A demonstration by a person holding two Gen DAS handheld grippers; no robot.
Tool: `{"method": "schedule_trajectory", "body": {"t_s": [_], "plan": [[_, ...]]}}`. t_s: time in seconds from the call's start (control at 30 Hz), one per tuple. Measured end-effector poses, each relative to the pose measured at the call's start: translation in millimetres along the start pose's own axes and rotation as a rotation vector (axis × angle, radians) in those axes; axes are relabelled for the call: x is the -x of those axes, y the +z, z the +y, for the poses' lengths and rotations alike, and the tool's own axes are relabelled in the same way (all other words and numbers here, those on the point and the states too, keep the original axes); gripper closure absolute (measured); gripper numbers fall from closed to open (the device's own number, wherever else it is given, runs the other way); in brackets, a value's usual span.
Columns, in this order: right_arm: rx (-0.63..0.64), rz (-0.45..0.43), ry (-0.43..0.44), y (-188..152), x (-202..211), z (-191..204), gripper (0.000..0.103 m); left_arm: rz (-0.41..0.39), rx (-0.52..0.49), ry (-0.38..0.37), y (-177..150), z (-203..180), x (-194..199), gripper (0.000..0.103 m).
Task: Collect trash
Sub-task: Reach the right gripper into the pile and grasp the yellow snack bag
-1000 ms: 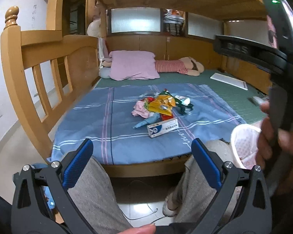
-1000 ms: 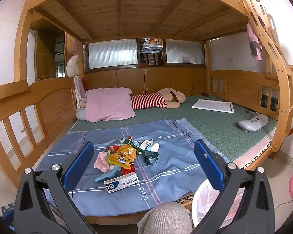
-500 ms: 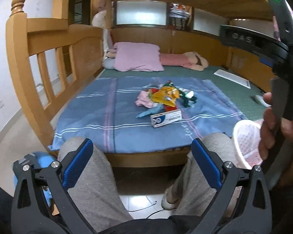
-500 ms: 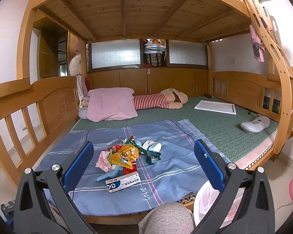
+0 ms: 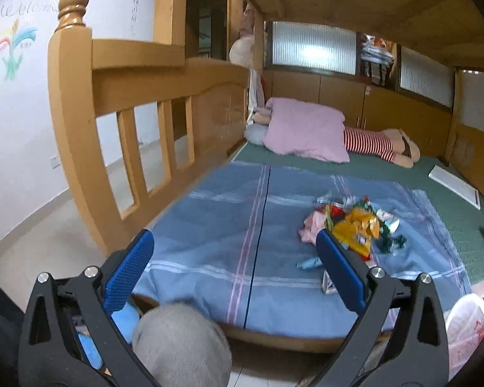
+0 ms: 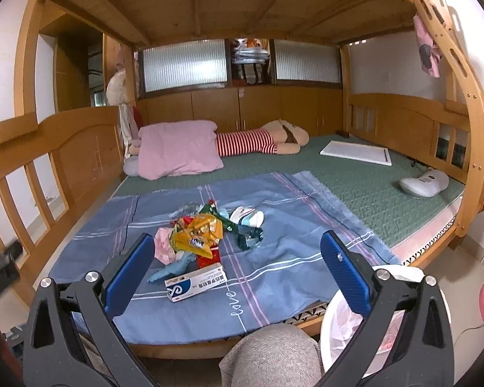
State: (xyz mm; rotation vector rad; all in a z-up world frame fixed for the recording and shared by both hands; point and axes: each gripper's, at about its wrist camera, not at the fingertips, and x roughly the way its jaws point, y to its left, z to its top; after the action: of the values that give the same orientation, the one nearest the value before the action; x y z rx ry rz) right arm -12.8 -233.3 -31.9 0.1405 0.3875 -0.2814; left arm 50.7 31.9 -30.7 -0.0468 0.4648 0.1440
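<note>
Since a second ago my left gripper (image 5: 234,269) has swung toward nine o'clock: the wooden bed rail (image 5: 80,103) now fills that side of its view, the trash pile (image 5: 351,225) sits off at two o'clock, and the hand holding the other gripper has dropped out of frame. Its blue fingers (image 5: 129,266) stand spread wide with nothing between them, above a grey-trousered knee (image 5: 180,345).

From the right gripper (image 6: 238,266) I see almost the same scene as before, only slightly closer. Its fingers (image 6: 345,271) are also spread wide and empty. The trash pile (image 6: 203,235) lies on the blue striped sheet (image 6: 274,251) at about eleven o'clock from the fingers: a yellow wrapper (image 6: 198,233) on top, pink crumpled paper (image 6: 163,248) beside it, and a white and blue box (image 6: 195,282) at the near edge, well apart from both fingers. A white bin with a plastic liner (image 6: 345,325) stands on the floor at five o'clock, just beside the bed edge. A pink pillow (image 6: 177,151) lies at the far end of the bed.
</note>
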Motion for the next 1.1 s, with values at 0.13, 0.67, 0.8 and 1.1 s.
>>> {"method": "schedule_trajectory", "body": {"t_s": [0.13, 0.67, 0.8, 1.1], "plan": [[-0.004, 0.025, 0.002, -6, -13, 1, 0.003, 0.025, 0.017, -0.019, 4, -2, -13, 0.003], [0.001, 0.19, 0.018, -34, -101, 5, 0.003, 0.105, 0.013, -0.026, -3, -8, -90, 0.003], [-0.006, 0.29, 0.002, -55, -135, -1, 0.003, 0.132, 0.003, -0.039, -14, -8, -111, 0.003], [-0.003, 0.356, 0.044, -76, -172, 5, 0.003, 0.154, -0.019, -0.041, -25, -9, -147, 0.003]]}}
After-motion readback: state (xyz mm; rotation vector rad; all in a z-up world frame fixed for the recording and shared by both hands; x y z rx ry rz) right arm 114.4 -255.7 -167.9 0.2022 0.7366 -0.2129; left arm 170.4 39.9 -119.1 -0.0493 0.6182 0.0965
